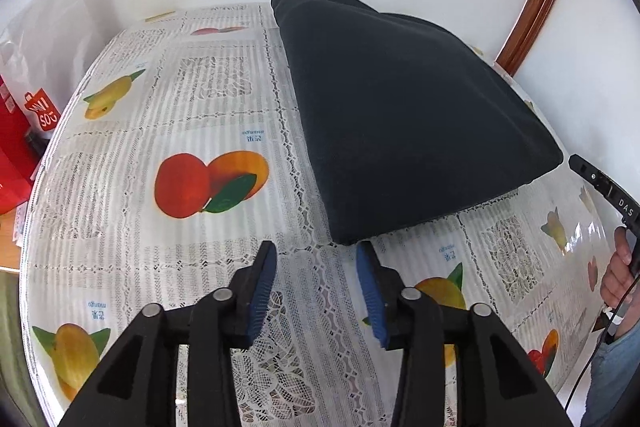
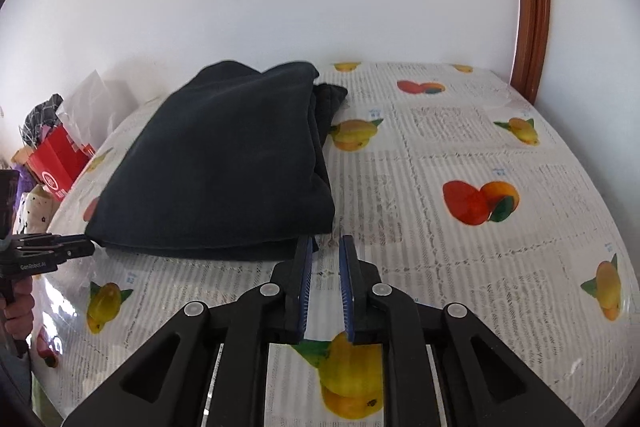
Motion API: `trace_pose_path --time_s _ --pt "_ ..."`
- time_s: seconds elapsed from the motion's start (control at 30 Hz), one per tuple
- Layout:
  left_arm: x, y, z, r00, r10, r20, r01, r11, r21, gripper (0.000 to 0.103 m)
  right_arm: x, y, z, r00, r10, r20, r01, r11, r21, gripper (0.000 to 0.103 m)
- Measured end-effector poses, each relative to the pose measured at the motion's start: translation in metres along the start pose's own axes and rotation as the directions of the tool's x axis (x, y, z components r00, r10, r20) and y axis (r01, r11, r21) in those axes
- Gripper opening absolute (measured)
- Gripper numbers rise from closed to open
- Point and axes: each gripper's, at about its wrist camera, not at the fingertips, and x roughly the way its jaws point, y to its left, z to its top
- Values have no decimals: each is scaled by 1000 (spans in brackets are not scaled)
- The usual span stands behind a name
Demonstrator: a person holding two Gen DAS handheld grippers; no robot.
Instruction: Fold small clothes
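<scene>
Folded black garment (image 1: 404, 115) on fruit-print tablecloth (image 1: 180, 115), left gripper (image 1: 316, 251) spread wide, right gripper (image 2: 325, 247) narrowly parted, red bags (image 2: 58, 159) beside table

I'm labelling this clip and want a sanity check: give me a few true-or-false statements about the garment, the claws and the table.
1. The dark garment lies folded on the tablecloth. True.
2. The left claw grips the garment. False: it is open, holding nothing.
3. The right claw is open near the garment's front corner. True.
4. The tablecloth is plain blue. False: white lace pattern with fruit pictures.
5. A red bag sits beyond the table edge. True.
</scene>
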Motion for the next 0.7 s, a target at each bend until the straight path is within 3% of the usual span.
trace_pose_path --time_s 0.03,0.2,0.4,0.7 --pt "-5 0 0 1000 -9 12 9 1000 1 51 -7 1 6 1000 0 25 -1 1000 2 16" --pt "-22 -14 6 998 15 67 -17 999 34 51 -1 11 23 997 -13 75 12 1000 13 20" --pt "-11 -21 18 996 38 77 -41 998 40 51 38 10 6 993 -107 -46 108 993 37 20" --pt "21 -17 19 997 72 12 -72 997 15 52 12 4 -11 988 -130 -87 134 990 39 20"
